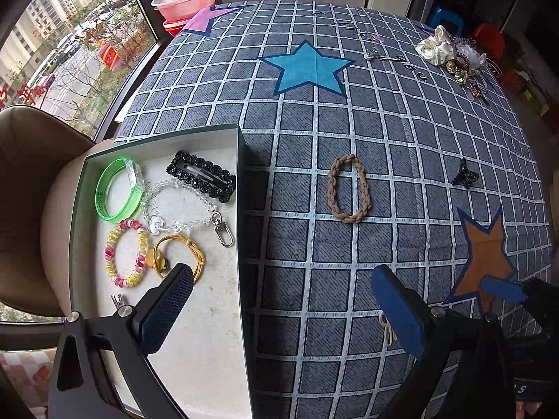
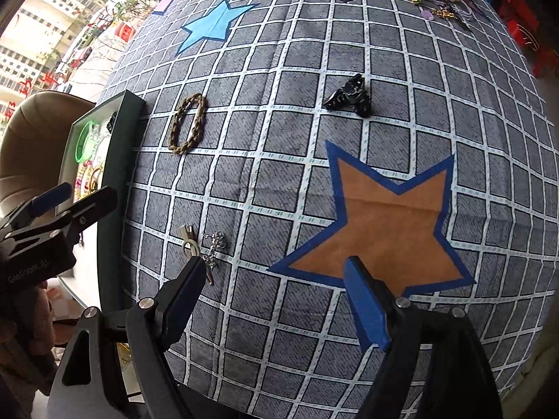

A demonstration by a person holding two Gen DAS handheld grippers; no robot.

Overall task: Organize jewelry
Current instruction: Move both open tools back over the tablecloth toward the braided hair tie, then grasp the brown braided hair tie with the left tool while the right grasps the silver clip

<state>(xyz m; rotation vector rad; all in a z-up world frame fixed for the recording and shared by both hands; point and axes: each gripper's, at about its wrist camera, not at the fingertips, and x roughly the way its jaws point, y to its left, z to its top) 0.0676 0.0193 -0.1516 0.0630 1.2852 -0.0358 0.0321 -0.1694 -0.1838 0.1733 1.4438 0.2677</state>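
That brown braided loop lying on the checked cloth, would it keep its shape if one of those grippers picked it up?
Probably not. The brown braided loop looks like plaited cord or elastic lying slack in an oval, so it would likely sag from wherever it is pinched. It seems light, and being flat, unlikely to roll. Its woven surface should grip rather than slip.

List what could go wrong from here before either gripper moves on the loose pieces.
1. The small cream hair tie and silver charm lie touching near the right gripper; its open jaws may catch both.
2. The tray's raised wall may snag the braided brown hair tie if dragged.
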